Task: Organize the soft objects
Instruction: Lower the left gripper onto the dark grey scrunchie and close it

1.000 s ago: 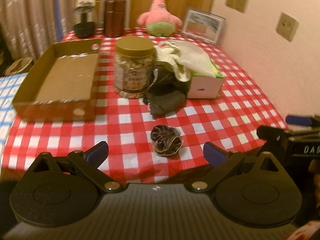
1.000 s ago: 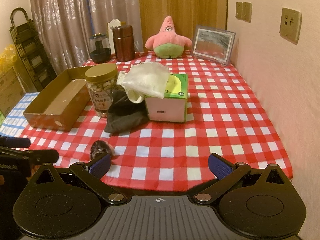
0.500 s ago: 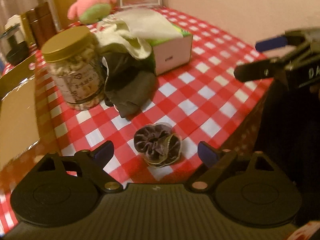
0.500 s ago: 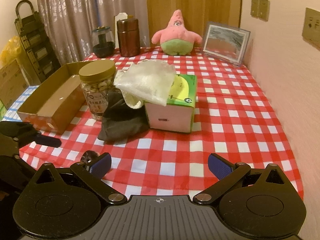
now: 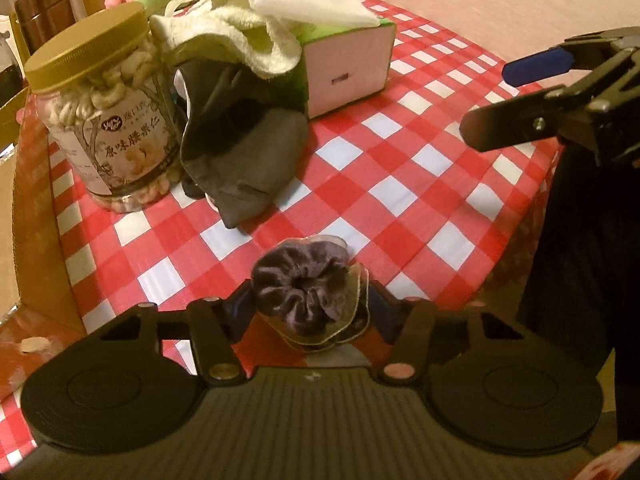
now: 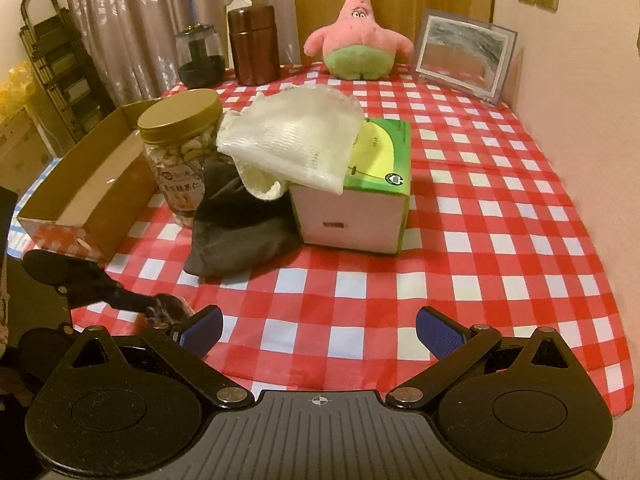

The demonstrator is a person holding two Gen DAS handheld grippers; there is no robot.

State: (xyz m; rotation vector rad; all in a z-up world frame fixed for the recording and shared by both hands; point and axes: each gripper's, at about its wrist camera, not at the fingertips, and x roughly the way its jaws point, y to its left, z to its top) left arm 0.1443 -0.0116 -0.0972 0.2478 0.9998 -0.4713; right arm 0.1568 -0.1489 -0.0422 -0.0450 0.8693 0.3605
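A dark purple scrunchie (image 5: 308, 296) lies on the red checked tablecloth (image 5: 400, 184) near the front edge. My left gripper (image 5: 310, 314) is down over it, and its jaws are closing with their pads against the scrunchie's two sides. From the right wrist view the scrunchie (image 6: 168, 308) shows at the tip of the left gripper (image 6: 156, 312). A dark grey cloth (image 6: 240, 232) lies beyond, under a cream cloth (image 6: 292, 140) draped on a tissue box (image 6: 360, 208). My right gripper (image 6: 320, 332) hangs open over the table's front edge with nothing in it.
An open cardboard tray (image 6: 80, 196) stands at the left, beside a gold-lidded nut jar (image 6: 180, 152). At the back are a pink plush star (image 6: 356, 40), a picture frame (image 6: 464, 56), a brown canister (image 6: 254, 48) and a dark glass jar (image 6: 198, 56). A wall runs along the right.
My left gripper dropped toward the scrunchie, rolled, and its jaws narrowed from wide apart to the scrunchie's sides. The right gripper moved in over the table edge, still open.
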